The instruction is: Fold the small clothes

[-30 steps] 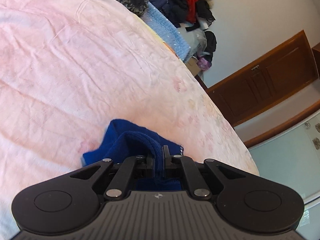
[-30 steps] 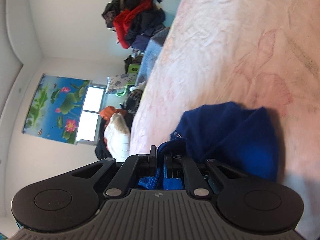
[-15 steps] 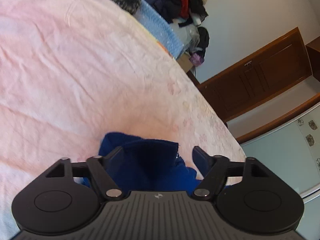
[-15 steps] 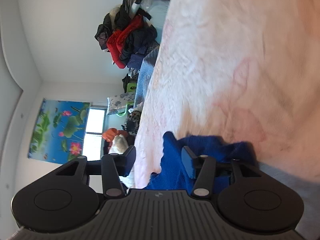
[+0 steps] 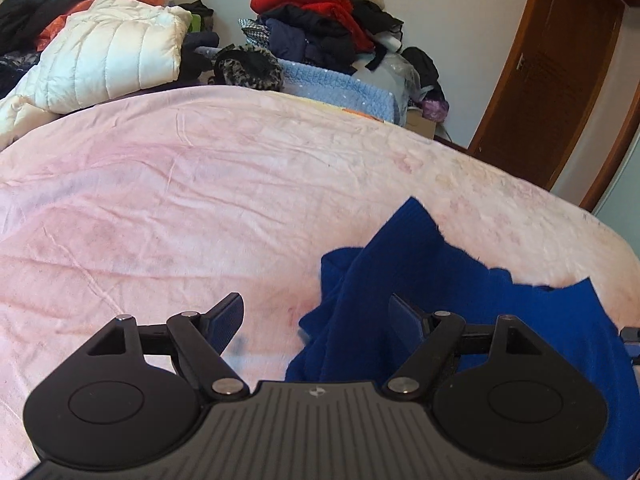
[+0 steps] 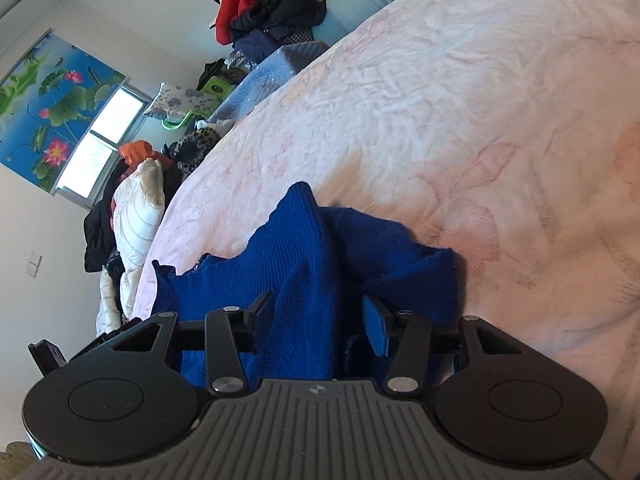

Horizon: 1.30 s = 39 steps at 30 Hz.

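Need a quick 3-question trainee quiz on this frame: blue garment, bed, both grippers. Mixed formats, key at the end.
1. True or false: the left gripper is clamped on the blue garment.
2. Multiple choice: the blue garment lies on A) a wooden floor, B) the pink bedsheet, C) a chair.
3. Short answer: what sits between the fingers of the right gripper?

Key
1. False. Its fingers stand wide apart; the cloth reaches in between them on one side only, with bare sheet on the other.
2. B.
3. A raised fold of the blue garment. The jaws are closing around it, and the pads do not press on it yet.
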Motion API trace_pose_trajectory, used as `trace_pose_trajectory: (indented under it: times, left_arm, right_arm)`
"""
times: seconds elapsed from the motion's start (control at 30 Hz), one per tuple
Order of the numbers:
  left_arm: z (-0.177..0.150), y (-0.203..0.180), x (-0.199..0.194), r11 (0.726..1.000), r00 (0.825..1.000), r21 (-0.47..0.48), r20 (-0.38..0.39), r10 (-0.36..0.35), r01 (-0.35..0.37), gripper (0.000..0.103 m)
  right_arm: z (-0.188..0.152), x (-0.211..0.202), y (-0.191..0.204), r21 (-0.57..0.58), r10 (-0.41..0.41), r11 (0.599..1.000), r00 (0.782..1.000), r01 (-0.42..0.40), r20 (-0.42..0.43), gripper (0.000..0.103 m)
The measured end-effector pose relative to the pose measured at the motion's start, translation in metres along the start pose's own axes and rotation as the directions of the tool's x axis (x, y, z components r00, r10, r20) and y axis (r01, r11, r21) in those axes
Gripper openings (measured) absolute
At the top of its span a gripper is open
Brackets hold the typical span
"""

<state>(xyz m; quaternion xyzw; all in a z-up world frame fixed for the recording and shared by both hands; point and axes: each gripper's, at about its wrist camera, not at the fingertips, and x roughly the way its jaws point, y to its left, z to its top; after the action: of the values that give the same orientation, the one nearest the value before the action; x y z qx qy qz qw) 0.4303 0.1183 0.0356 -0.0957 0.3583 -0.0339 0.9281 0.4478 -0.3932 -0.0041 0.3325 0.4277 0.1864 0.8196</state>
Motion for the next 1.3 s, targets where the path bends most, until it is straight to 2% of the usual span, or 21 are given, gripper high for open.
trace_pose_trajectory:
  times: [0.07, 0.1, 0.13, 0.23, 0.27, 0.3, 0.4, 0.5, 0.53, 0.63, 0.7, 0.8, 0.9, 0.97, 1.07, 1.13, 1.23, 1.27, 1.3]
  left_arm:
    - [-0.005, -0.004, 0.004, 0.999, 1.0, 0.032, -0.03, 0.005, -0.004, 0.08]
    - [-0.006, -0.006, 0.007, 0.999, 0.999, 0.043, -0.048, 0.002, 0.0, 0.08]
    - [-0.008, -0.009, 0.01, 0.999, 0.998, 0.054, -0.06, 0.005, -0.001, 0.08]
    - [-0.01, -0.021, 0.014, 0.994, 0.998, 0.105, -0.063, 0.023, -0.016, 0.075]
    - [-0.012, -0.026, 0.015, 0.992, 0.998, 0.124, -0.066, 0.024, -0.015, 0.043]
    - [-0.012, -0.029, 0.017, 0.99, 0.996, 0.138, -0.09, 0.017, -0.004, 0.025]
    - [-0.009, -0.034, 0.013, 0.991, 0.996, 0.137, -0.094, 0.007, 0.006, 0.025]
    - [-0.001, -0.021, 0.004, 0.996, 0.993, 0.036, -0.093, -0.075, 0.078, 0.025]
    - [0.0, -0.016, 0.004, 0.996, 0.992, 0.012, -0.093, -0.081, 0.083, 0.024]
    - [-0.003, -0.01, 0.016, 0.999, 0.99, 0.033, -0.139, -0.017, 0.022, 0.024]
    - [-0.007, -0.011, 0.017, 0.999, 0.992, 0.042, -0.126, -0.017, 0.022, 0.024]
    - [-0.009, -0.012, 0.005, 0.998, 0.995, 0.027, -0.086, -0.056, 0.059, 0.024]
    - [-0.015, -0.01, -0.016, 0.997, 0.996, 0.019, -0.053, -0.069, 0.07, 0.027]
    - [-0.021, -0.005, -0.033, 0.996, 0.996, 0.014, -0.03, -0.085, 0.085, 0.032]
    - [-0.037, 0.006, -0.053, 0.996, 0.996, -0.016, -0.007, -0.093, 0.093, 0.054]
    - [-0.048, 0.009, -0.061, 0.995, 0.995, -0.012, -0.003, -0.095, 0.095, 0.056]
    - [-0.061, 0.012, -0.058, 0.991, 0.989, -0.047, -0.075, -0.129, 0.126, 0.056]
    - [-0.065, 0.012, -0.053, 0.99, 0.986, -0.058, -0.103, -0.133, 0.128, 0.056]
    - [-0.067, 0.012, -0.05, 0.99, 0.984, -0.061, -0.12, -0.132, 0.125, 0.056]
  right_arm:
    - [-0.001, 0.003, 0.0, -0.005, -0.007, 1.0, 1.0, 0.007, -0.004, 0.033]
    - [-0.002, 0.003, 0.0, -0.004, -0.01, 1.0, 1.0, 0.01, -0.013, 0.017]
    - [-0.002, 0.005, -0.002, -0.003, -0.009, 1.0, 1.0, 0.009, -0.02, 0.007]
    - [-0.005, 0.003, -0.004, 0.001, 0.0, 1.0, 1.0, 0.0, -0.004, 0.006]
    - [-0.005, 0.001, -0.004, 0.002, 0.006, 1.0, 1.0, -0.006, 0.008, 0.006]
    - [-0.006, -0.003, -0.003, -0.001, 0.009, 1.0, 1.0, -0.009, 0.019, 0.005]
    - [-0.006, -0.015, -0.004, 0.011, 0.036, 0.999, 0.998, -0.037, 0.047, 0.005]
    - [-0.007, -0.025, -0.012, 0.028, 0.039, 0.999, 0.998, -0.041, 0.059, 0.005]
    - [-0.008, -0.027, -0.015, 0.037, 0.033, 0.999, 0.998, -0.035, 0.06, 0.005]
    - [-0.012, -0.021, -0.025, 0.061, 0.013, 0.998, 0.999, -0.016, 0.05, 0.005]
    - [-0.016, -0.016, -0.026, 0.068, 0.014, 0.998, 0.997, -0.019, 0.07, 0.005]
    - [-0.02, -0.017, -0.023, 0.111, 0.041, 0.993, 0.997, -0.048, 0.06, 0.02]
    - [-0.029, -0.035, -0.014, 0.084, 0.066, 0.994, 0.994, -0.073, 0.083, 0.051]
    - [-0.038, -0.051, -0.009, 0.064, 0.081, 0.994, 0.993, -0.086, 0.083, 0.051]
    - [-0.057, -0.062, -0.004, 0.022, 0.048, 0.999, 0.998, -0.049, 0.035, 0.05]
    - [-0.069, -0.065, -0.001, 0.003, 0.039, 0.999, 0.999, -0.039, 0.003, 0.05]
    - [-0.084, -0.066, 0.005, -0.027, 0.046, 0.999, 0.999, -0.047, -0.013, 0.049]
    - [-0.087, -0.066, 0.007, -0.038, 0.036, 0.999, 0.999, -0.037, -0.017, 0.047]
    - [-0.088, -0.064, 0.007, -0.036, 0.025, 0.999, 0.999, -0.026, -0.021, 0.038]
